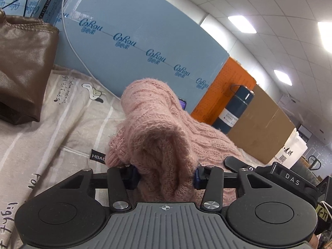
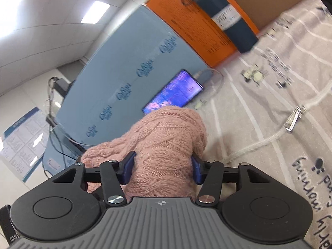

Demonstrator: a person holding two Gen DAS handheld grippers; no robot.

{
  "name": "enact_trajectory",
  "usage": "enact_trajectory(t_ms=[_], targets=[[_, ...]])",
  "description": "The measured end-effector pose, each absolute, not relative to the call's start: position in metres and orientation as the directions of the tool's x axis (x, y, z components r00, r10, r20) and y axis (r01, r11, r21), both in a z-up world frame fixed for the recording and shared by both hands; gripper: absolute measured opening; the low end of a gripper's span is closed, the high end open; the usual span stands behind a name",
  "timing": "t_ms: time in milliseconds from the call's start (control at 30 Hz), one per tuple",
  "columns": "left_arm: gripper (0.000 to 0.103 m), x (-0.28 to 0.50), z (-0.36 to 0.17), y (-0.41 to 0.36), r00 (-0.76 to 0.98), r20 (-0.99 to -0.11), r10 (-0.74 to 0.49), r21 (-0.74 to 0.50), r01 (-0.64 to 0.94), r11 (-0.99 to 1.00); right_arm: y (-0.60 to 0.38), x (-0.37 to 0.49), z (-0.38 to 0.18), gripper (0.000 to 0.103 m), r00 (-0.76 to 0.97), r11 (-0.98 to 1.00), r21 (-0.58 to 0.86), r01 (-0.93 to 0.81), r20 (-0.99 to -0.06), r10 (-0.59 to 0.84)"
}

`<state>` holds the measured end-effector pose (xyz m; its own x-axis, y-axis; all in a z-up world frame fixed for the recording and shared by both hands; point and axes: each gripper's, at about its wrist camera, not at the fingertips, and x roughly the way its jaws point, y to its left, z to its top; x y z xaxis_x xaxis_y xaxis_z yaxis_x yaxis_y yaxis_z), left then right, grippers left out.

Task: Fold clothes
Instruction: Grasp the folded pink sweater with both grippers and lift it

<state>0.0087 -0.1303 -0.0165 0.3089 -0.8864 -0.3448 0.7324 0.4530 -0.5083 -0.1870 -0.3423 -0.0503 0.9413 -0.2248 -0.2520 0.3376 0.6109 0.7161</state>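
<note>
A pink cable-knit sweater [image 1: 157, 124] is bunched and lifted off the beige printed bed sheet [image 1: 62, 128]. My left gripper [image 1: 165, 176] is shut on a thick fold of the sweater between its blue pads. In the right wrist view my right gripper [image 2: 162, 170] is shut on another bunch of the same sweater [image 2: 166, 141], held above the sheet [image 2: 269, 103]. The fabric hides the fingertips of both grippers. Part of the right gripper [image 1: 290, 178] shows at the right of the left wrist view.
A brown leather bag [image 1: 22, 68] sits at the left on the sheet. A blue foam board [image 1: 134, 41] stands behind, with an orange pegboard [image 1: 224, 91], a dark flask [image 1: 234, 110] and a cardboard box [image 1: 261, 124]. A lit phone [image 2: 172, 91] leans against the board. A zipper pull [image 2: 294, 118] lies on the sheet.
</note>
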Motion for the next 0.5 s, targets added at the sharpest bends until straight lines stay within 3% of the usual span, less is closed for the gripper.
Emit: enact_trajectory(t_ms=[300, 500], targets=[[0.039, 0.003, -0.006, -0.076, 0.393, -0.257, -0.883, -0.547, 0.694, 0.468, -0.319, -0.172, -0.038, 0.045, 0.973, 0.703, 0.677, 0.220, -0.200, -0.112], [0.040, 0.010, 0.013, -0.034, 0.513, -0.169, -0.841, -0.495, 0.694, 0.523, -0.285, -0.146, -0.014, 0.045, 0.984, 0.733, 0.668, 0.130, -0.177, -0.014]])
